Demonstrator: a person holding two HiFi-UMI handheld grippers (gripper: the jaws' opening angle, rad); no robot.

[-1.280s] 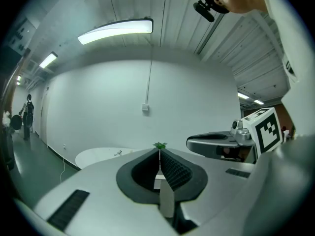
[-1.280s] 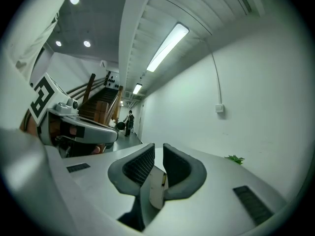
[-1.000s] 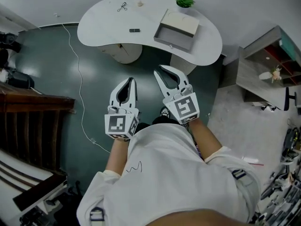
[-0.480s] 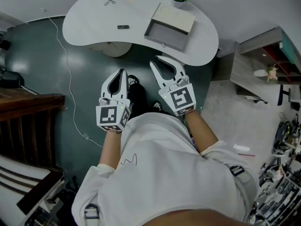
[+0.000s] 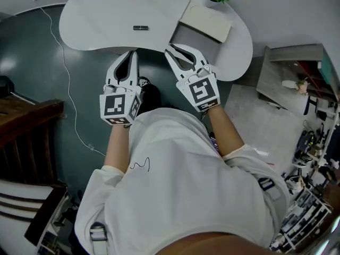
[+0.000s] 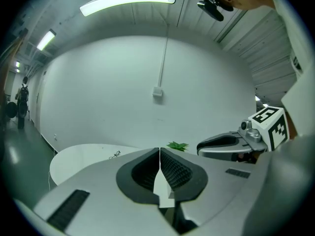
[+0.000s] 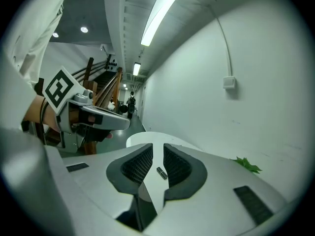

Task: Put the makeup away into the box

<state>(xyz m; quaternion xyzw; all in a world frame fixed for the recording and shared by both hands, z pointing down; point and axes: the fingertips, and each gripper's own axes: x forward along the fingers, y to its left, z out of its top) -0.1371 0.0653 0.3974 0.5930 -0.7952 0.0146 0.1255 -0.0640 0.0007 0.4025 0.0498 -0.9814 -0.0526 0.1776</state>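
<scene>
Stowing was left to do, far as I could see: dark makeup tube (image 5: 140,27) lay loose on the table (image 5: 90,20), apart from the box (image 5: 207,23), while left gripper (image 5: 130,54) had its jaws pressed together and right gripper (image 5: 183,52) had just been opening its jaws, both empty.

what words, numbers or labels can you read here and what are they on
No readable words or numbers anywhere.
Left marker cube and right marker cube: black-and-white square patterns, not letters.
White shirt: a thin black scribble, not legible as text.
</scene>
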